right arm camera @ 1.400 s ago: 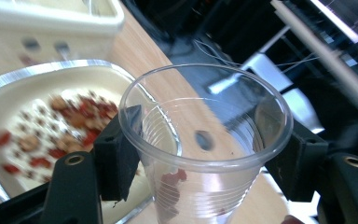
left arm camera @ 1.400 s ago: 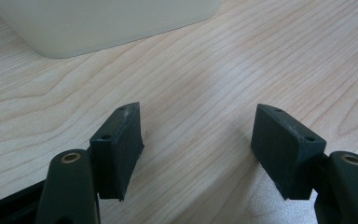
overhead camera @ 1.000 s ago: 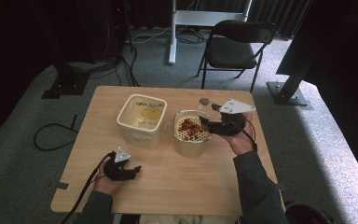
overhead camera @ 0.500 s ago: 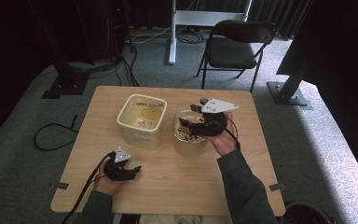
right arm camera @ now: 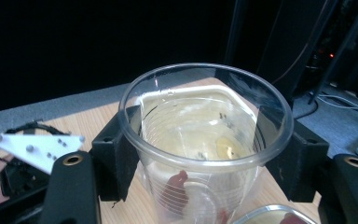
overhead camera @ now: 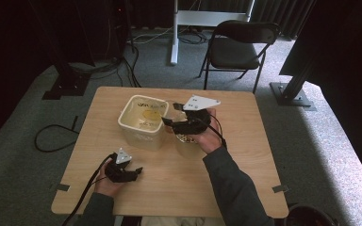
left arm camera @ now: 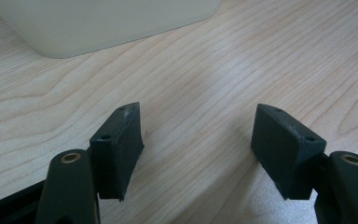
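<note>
- Swung left since a second ago: right gripper [overhead camera: 181, 123], pinching clear cup [right arm camera: 205, 140], now beside cream tub [overhead camera: 143, 120].
- Could crush thin cup wall, or spill red pieces short of tub.
- Left gripper [left arm camera: 198, 149] spread, idle on table [overhead camera: 245, 160], near left.

cup [right arm camera: 205, 154] base cut off; contents unclear
</note>
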`<state>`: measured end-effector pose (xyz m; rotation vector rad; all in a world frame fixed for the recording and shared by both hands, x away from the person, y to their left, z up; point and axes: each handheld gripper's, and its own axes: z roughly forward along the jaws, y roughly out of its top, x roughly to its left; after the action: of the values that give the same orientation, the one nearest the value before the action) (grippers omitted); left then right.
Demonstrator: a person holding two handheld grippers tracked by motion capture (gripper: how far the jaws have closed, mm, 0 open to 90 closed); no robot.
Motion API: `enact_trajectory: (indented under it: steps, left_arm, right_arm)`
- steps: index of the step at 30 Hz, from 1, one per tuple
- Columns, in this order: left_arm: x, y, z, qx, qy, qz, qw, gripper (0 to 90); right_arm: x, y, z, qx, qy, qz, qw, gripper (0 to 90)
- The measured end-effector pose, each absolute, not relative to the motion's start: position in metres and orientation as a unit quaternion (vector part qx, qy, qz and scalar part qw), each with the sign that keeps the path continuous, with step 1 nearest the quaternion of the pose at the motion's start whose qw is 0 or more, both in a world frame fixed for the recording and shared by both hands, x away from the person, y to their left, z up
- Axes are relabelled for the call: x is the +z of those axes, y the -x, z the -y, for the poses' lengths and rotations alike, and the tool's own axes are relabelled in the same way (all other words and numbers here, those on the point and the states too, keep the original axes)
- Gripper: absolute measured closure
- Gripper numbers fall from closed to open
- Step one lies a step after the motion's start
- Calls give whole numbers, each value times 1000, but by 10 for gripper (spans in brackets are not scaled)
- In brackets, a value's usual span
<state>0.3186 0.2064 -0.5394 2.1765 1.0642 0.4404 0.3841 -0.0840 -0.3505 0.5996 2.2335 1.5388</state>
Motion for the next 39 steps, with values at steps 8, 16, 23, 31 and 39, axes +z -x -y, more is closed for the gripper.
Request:
enact_trajectory:
  steps: [8,16,23,31,39]
  left_arm:
    - [-539,-319,-206,168,-833,-408,334,342]
    - [-539,-319,-207,169,-834,-406,333,342]
    - [-539,-319,-207,169,-834,-406,333,342]
    - [-539,-319,-206,167,-834,-407,333,342]
    - [-539,-319,-206,167,-834,-407,333,342]
  right_arm:
    - [-345,-392,59,567,-205,-784,150,325]
    - [-341,-400,34,566,-197,-787,146,321]
    - [-336,-410,26,575,-203,-780,142,320]
    - [-327,-418,20,584,-209,-772,138,319]
    - [-320,-422,15,587,-207,-769,144,316]
